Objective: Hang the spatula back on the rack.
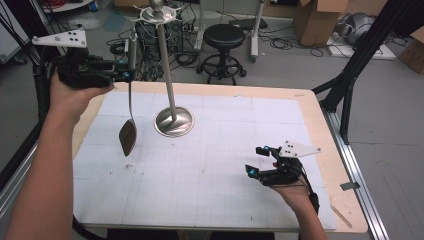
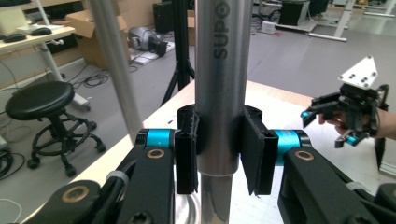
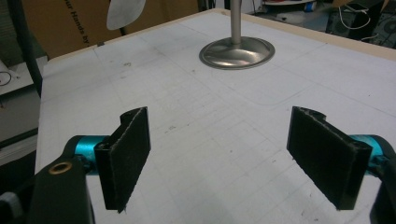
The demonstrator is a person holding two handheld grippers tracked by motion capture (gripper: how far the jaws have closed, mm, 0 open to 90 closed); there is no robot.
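Left gripper fingers clamp a steel utensil handle; right gripper fingers spread apart above the table

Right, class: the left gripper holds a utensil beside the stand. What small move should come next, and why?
Probably ease the silver-handled, brown-bladed spatula sideways toward the top ring of the tall silver stand. The left gripper's fingers are clamped on its handle, and it hangs blade down, clear of the table, beside the pole. The right gripper is open and far off.

steel spatula hangs upright, blade down, handle clamped in left gripper.
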